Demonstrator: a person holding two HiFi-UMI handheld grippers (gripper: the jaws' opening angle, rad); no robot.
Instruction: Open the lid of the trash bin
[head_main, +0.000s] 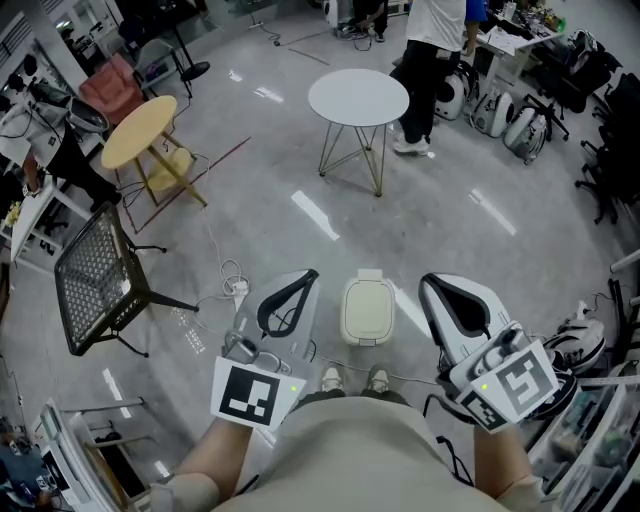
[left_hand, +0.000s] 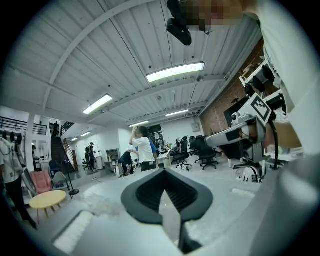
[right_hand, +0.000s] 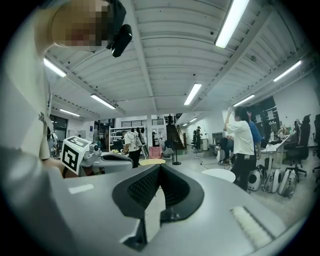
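Standing place of the trash bin (head_main: 360, 337): on the grey floor (head_main: 250, 200), between the two grippers, just ahead of the person's shoes (head_main: 330, 379).
Lid (head_main: 367, 300): down, flat on the bin.
Left gripper (head_main: 309, 276): jaws closed tip to tip, nothing between them; in the air left of the bin, not touching it.
Right gripper (head_main: 427, 281): jaws likewise together, empty; right of the bin, apart from it.

Trash bin (head_main: 366, 310) (closed, cream-white) stands on grey floor (head_main: 300, 240).
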